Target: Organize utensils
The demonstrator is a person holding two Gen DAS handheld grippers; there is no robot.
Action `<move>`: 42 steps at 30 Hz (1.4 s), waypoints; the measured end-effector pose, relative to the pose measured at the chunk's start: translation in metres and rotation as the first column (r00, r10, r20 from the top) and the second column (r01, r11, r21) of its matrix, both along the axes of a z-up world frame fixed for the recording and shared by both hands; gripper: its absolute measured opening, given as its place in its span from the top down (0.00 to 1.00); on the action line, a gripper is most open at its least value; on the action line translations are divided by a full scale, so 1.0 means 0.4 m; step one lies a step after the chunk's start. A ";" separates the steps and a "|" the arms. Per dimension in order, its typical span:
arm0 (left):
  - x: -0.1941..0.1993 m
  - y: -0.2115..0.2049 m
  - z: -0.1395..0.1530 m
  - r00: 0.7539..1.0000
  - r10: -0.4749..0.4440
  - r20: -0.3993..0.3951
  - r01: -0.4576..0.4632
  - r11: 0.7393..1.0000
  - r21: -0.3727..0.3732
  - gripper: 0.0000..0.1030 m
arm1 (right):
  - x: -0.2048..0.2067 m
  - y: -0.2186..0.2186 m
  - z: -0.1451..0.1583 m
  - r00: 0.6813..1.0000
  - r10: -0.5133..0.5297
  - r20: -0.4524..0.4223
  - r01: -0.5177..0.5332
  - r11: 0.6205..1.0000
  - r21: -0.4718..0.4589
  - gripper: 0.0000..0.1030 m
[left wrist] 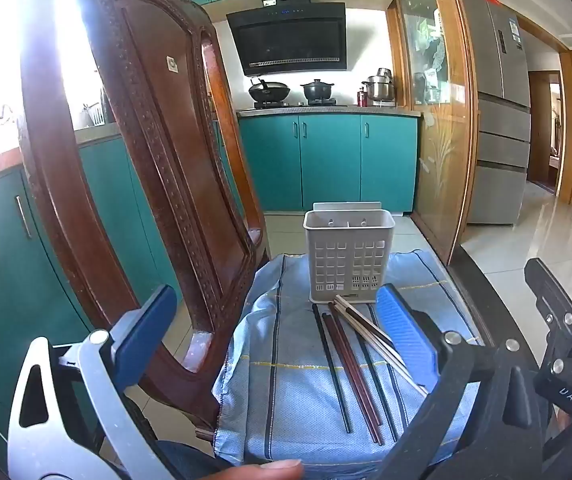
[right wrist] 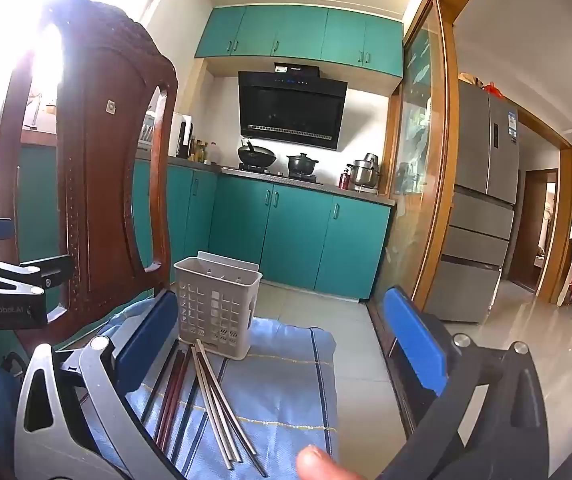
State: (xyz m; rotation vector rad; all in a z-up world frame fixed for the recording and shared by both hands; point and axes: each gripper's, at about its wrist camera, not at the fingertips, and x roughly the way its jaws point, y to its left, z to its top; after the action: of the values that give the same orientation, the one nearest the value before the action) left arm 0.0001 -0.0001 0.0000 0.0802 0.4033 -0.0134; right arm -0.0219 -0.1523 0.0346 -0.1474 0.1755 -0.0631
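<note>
A grey perforated utensil holder (left wrist: pixel 348 254) (right wrist: pixel 215 312) stands upright at the far end of a blue cloth (left wrist: pixel 294 400) (right wrist: pixel 286 392). Several chopsticks (left wrist: pixel 356 368) (right wrist: pixel 201 396), black, dark red and pale, lie loose on the cloth just in front of it. My left gripper (left wrist: pixel 275 332) hovers over the cloth's near end, open, blue pads wide apart with nothing between them. My right gripper (right wrist: pixel 281 340) is open too, above the chopsticks and to their right. The right gripper's body (left wrist: pixel 558 340) shows at the left wrist view's right edge.
A carved dark wooden chair back (left wrist: pixel 133 160) (right wrist: pixel 97 168) rises close on the left. Teal cabinets (left wrist: pixel 326 160), a stove with pots (left wrist: pixel 292 94), a glass sliding door (left wrist: pixel 438 120) and a fridge (left wrist: pixel 498 120) lie beyond. A fingertip (right wrist: pixel 320 462) shows at the bottom edge.
</note>
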 end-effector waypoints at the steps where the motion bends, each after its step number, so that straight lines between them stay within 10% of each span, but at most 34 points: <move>1: 0.000 0.000 0.000 1.000 -0.001 -0.001 0.001 1.000 0.002 0.04 | 0.000 0.001 0.000 1.000 0.004 -0.001 -0.004 1.000 0.001 0.02; 42: 0.002 -0.018 -0.006 1.000 -0.006 0.000 0.006 1.000 0.010 0.04 | -0.008 -0.006 0.004 1.000 -0.001 0.019 0.001 1.000 -0.005 0.02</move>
State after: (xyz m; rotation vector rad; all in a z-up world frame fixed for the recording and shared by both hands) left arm 0.0008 -0.0073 -0.0023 0.0908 0.4034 -0.0169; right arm -0.0250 -0.1547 0.0363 -0.1513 0.1568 -0.0663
